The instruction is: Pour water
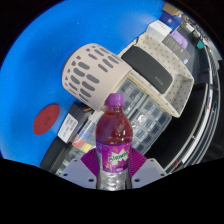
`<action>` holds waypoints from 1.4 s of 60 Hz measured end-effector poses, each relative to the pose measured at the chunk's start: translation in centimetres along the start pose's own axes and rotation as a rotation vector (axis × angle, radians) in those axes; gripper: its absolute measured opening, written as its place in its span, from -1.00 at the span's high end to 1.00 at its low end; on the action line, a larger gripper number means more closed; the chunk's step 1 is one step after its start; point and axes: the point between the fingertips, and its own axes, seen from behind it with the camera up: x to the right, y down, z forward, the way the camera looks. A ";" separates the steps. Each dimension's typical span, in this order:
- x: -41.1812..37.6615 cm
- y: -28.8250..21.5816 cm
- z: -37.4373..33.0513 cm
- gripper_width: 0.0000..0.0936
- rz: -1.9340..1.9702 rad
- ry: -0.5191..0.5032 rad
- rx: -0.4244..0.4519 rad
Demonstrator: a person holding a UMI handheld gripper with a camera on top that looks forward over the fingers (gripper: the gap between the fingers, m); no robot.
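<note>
Purple-capped bottle point(114, 143) of pink drink, upright, long axis vertical; stands between the fingers of the gripper point(113, 168), both pads pressed on its lower body. Beyond the bottle: clear plastic container point(140, 120); beige perforated basket point(94, 72) further behind.

Purple-capped bottle point(113, 145) of red drink, beige slotted basket point(92, 73), blue floor point(40, 60).

Beige slotted basket point(93, 72) tipped on blue surface point(40, 60); red disc point(45, 122) nearby; clear container point(150, 115).
</note>
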 end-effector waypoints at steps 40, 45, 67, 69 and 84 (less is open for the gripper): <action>-1.4 1.4 -0.9 0.20 1.577 -0.284 0.034; -1.5 0.7 -0.7 0.20 1.868 -0.343 0.048; -4.9 -1.1 1.2 0.20 2.179 -0.357 0.109; -5.3 -1.7 1.2 0.16 2.179 -0.359 0.110; -5.1 -1.3 1.1 0.06 2.171 -0.304 0.121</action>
